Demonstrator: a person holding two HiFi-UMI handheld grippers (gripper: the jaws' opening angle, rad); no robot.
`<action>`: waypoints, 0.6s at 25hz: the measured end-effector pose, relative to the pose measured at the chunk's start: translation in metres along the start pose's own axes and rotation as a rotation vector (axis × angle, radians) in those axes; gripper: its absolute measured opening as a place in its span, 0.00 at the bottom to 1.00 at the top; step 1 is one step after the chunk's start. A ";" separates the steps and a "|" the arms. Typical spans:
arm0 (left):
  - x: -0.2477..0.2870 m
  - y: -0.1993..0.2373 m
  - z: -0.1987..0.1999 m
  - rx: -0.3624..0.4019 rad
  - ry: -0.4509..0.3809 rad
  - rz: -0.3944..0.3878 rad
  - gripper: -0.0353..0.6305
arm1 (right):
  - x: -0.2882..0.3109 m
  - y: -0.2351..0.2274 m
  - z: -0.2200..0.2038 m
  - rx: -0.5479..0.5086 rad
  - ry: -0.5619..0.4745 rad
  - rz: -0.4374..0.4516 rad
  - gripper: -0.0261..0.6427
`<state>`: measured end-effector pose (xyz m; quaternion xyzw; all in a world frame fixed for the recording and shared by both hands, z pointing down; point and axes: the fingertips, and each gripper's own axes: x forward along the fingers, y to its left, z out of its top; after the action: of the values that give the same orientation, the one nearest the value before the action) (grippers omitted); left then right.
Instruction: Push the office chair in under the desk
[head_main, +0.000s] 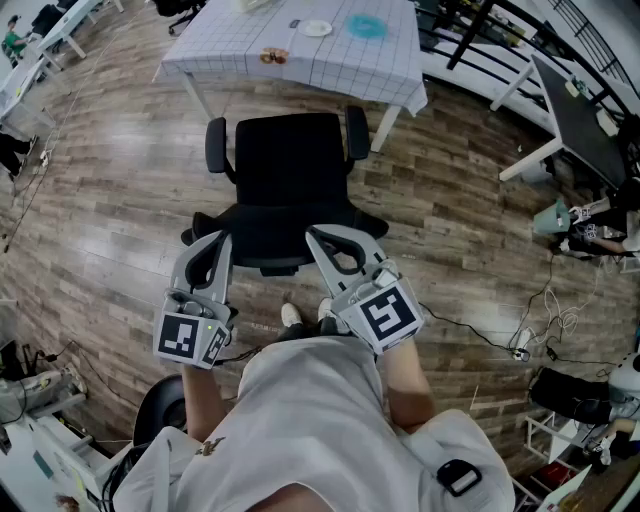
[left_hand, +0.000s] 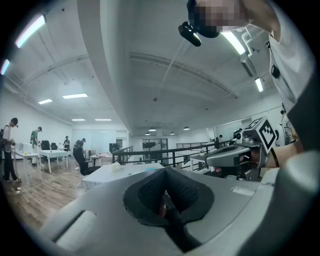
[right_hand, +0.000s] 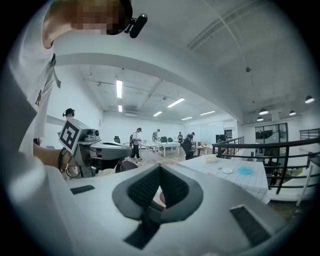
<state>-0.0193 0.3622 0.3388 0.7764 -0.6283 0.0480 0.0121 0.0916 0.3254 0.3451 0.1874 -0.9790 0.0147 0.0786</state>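
Black office chair just ahead of left tongs and right tongs, both closed, desk beyond

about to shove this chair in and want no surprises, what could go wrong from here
1. The armrest at the head view's right sits close to the desk leg; a skewed push may clip it.
2. The left gripper and right gripper are both shut, by the backrest; uneven pushing with closed tips could swivel the office chair.
3. The armrests may snag the hanging tablecloth and jolt the plate.
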 end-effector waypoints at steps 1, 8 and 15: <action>0.000 0.001 0.000 -0.002 0.000 -0.002 0.06 | 0.001 0.001 0.000 0.000 0.001 0.000 0.04; 0.000 0.005 0.004 -0.015 -0.005 -0.013 0.06 | 0.004 -0.003 0.004 0.010 -0.002 -0.028 0.04; -0.002 0.002 0.002 -0.004 -0.017 -0.032 0.06 | 0.003 0.000 0.001 -0.018 -0.001 -0.026 0.04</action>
<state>-0.0217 0.3632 0.3364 0.7868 -0.6159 0.0398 0.0091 0.0884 0.3239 0.3450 0.1994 -0.9767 0.0048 0.0798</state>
